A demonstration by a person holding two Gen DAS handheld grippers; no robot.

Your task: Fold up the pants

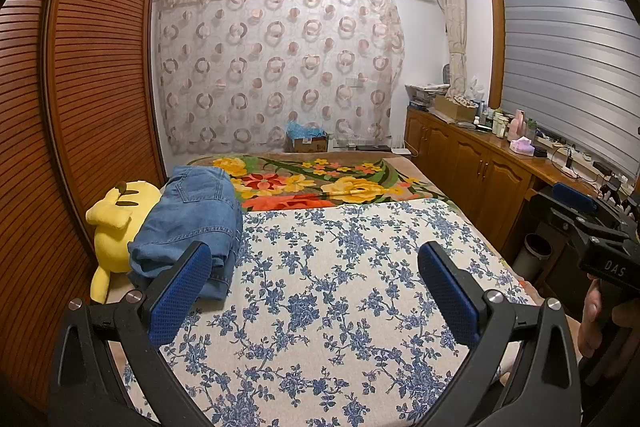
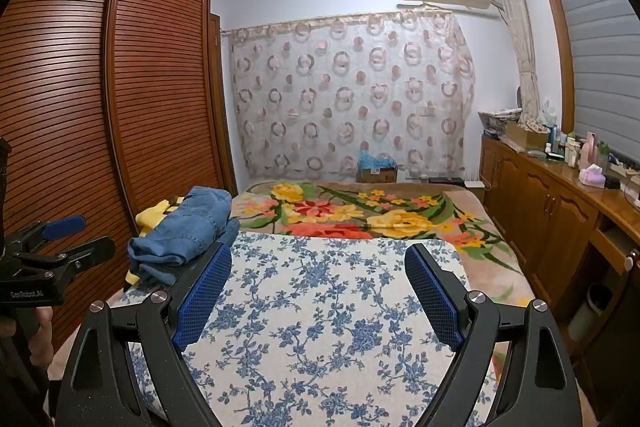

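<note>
Blue denim pants (image 1: 192, 223) lie folded in a stack at the left edge of the bed, partly on a yellow plush toy (image 1: 116, 223); they also show in the right wrist view (image 2: 188, 231). My left gripper (image 1: 316, 267) is open and empty above the white cloth with blue flowers (image 1: 340, 287), its left finger just in front of the stack. My right gripper (image 2: 318, 267) is open and empty above the same cloth (image 2: 320, 307). The right gripper also shows at the right edge of the left wrist view (image 1: 592, 223).
A floral blanket (image 1: 320, 183) covers the far half of the bed. A brown slatted wardrobe (image 1: 80, 87) stands close on the left. A wooden cabinet (image 1: 480, 163) with bottles and boxes runs along the right, with a bin (image 1: 532, 251) beside it. A cardboard box (image 1: 308, 141) sits beyond the bed.
</note>
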